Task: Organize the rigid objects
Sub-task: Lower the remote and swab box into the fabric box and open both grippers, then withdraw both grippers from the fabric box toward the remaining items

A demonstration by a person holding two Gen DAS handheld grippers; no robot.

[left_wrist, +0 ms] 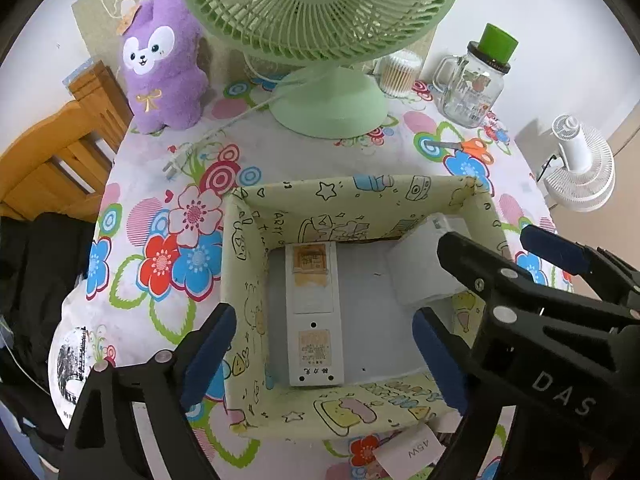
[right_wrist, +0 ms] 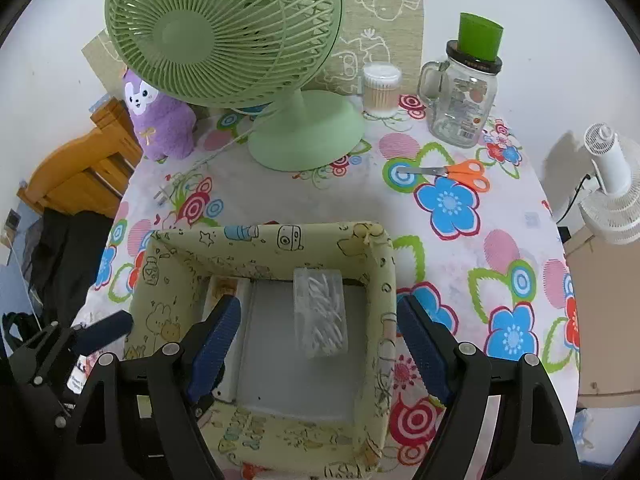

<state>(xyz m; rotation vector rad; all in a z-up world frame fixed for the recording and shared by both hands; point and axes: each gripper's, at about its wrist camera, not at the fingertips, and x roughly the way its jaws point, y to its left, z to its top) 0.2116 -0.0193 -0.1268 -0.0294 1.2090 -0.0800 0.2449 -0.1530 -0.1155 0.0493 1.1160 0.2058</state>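
Observation:
A yellow-green patterned storage box (left_wrist: pixel 424 188) (right_wrist: pixel 256 240) stands on the flowered table. Inside lie a white remote-like bar (left_wrist: pixel 315 312) along the left side, partly hidden in the right wrist view (right_wrist: pixel 224 284), and a clear packet of white swabs (right_wrist: pixel 320 312), seen as a white block in the left wrist view (left_wrist: pixel 420 268). My left gripper (left_wrist: pixel 324 360) is open and empty over the box's near side. My right gripper (right_wrist: pixel 316 348) is open and empty above the box, just clear of the packet; it also shows at the right of the left wrist view (left_wrist: pixel 496 240).
A green desk fan (right_wrist: pixel 256 60), a purple plush (left_wrist: pixel 164 64), a swab tub (right_wrist: pixel 380 88), a glass mug jar with a green cup (right_wrist: pixel 464 100) and orange scissors (right_wrist: pixel 460 172) stand on the far table. A wooden chair (left_wrist: pixel 52 164) is left, a white fan (right_wrist: pixel 612 188) right.

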